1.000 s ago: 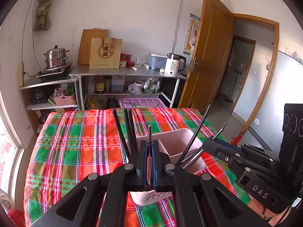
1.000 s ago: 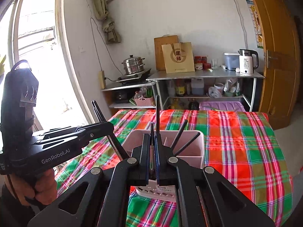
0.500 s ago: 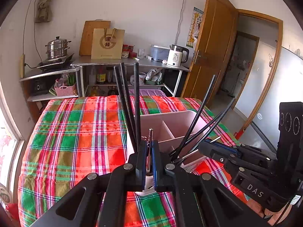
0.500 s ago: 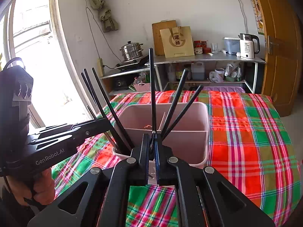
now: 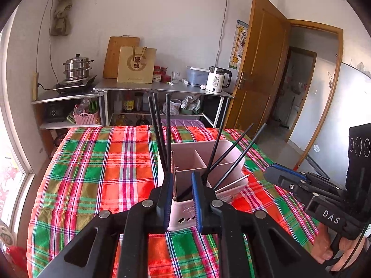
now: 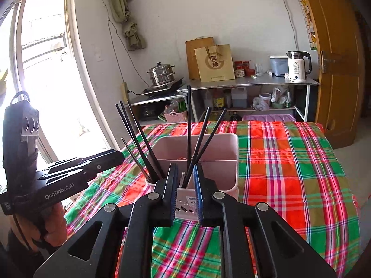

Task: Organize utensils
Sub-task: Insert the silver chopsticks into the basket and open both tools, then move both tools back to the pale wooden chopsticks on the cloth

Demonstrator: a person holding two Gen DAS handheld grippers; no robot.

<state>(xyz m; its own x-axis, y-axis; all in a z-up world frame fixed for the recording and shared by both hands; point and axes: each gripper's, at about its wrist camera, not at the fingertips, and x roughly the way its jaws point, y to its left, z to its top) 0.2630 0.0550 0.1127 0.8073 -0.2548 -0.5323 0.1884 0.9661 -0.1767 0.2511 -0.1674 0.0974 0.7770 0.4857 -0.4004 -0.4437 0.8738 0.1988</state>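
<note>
two hand-held grippers hover over a pink utensil holder [image 5: 204, 162] on a plaid-covered worktop [image 5: 99, 173].

the holder stands near the worktop's near edge, divided into compartments, with black chopsticks [image 5: 160, 129] leaning out of it. the left gripper [image 5: 182, 199] has just been opening; its blue-padded fingers [image 5: 197, 199] stand slightly apart, gripping nothing, with a thin metal utensil [image 5: 174, 180] in the gap, resting in the holder. the right gripper [image 6: 185, 192] has likewise just been opening, its fingers slightly parted around a loose metal utensil tip [image 6: 182, 178].
</note>
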